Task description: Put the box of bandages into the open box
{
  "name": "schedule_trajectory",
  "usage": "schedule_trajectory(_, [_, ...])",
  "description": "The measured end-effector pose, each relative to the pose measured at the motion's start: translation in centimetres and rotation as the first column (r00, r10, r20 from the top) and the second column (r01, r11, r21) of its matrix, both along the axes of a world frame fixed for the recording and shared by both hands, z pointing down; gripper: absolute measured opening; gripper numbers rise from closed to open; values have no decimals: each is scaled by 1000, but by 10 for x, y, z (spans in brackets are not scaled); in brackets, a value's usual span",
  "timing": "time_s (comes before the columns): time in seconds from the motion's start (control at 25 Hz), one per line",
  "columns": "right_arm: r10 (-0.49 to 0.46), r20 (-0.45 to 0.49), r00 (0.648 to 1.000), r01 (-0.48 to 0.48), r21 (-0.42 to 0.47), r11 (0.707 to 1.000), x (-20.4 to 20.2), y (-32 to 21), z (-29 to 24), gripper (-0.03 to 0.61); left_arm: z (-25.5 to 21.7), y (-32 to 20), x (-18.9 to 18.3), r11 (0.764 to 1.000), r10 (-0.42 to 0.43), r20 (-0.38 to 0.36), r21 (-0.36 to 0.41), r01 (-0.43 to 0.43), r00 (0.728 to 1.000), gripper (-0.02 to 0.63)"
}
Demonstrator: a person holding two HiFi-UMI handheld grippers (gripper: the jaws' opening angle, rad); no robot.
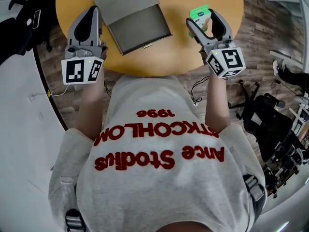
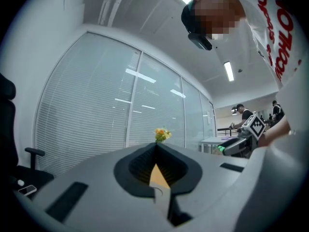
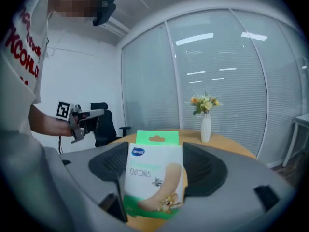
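A white and green box of bandages (image 1: pixel 200 14) stands upright between the jaws of my right gripper (image 1: pixel 203 19), above the right side of the round wooden table (image 1: pixel 193 52). In the right gripper view the box of bandages (image 3: pixel 154 178) fills the gap of the right gripper (image 3: pixel 155 151), and both pads touch its sides. The open grey box (image 1: pixel 139 29) lies at the table's middle with its lid (image 1: pixel 123 1) folded back. To its left my left gripper (image 1: pixel 92 12) rests with its jaws closed to a point, and nothing sits in the left gripper (image 2: pixel 155 148).
A white vase of flowers (image 3: pixel 205 122) stands at the table's far side. Black office chairs stand at the left (image 1: pixel 29 18) and the right (image 1: pixel 268 115) of the table. Another person (image 2: pixel 240 111) is far off in the room.
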State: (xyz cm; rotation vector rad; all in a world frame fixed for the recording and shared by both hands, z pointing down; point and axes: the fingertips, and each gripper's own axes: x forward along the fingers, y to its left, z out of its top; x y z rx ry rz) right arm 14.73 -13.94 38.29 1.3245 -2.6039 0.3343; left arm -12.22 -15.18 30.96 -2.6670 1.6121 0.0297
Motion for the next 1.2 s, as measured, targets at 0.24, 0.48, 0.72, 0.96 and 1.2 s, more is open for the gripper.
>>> schedule_trajectory(0.24, [-7, 76, 997, -3, 135, 991, -12, -7, -65, 357, -33, 6, -13, 997, -43, -12, 62, 44, 999, 6])
schedule_trajectory(0.48, [-24, 83, 996, 3, 237, 972, -25, -4, -106, 357, -48, 14, -15, 994, -56, -19, 97, 57, 998, 6])
schedule_trajectory(0.72, [-65, 71, 995, 48, 226, 973, -32, -3, -105, 357, -52, 21, -15, 991, -90, -2, 102, 90, 996, 6])
schedule_trajectory(0.96, [-176, 46, 983, 162, 217, 962, -107, -9, -92, 357, -34, 35, -77, 982, -176, -1, 74, 176, 984, 6])
schedule_trajectory(1.2, [-267, 61, 962, 247, 234, 941, -122, -5, -103, 357, -38, 53, -77, 970, -235, 4, 70, 234, 972, 6])
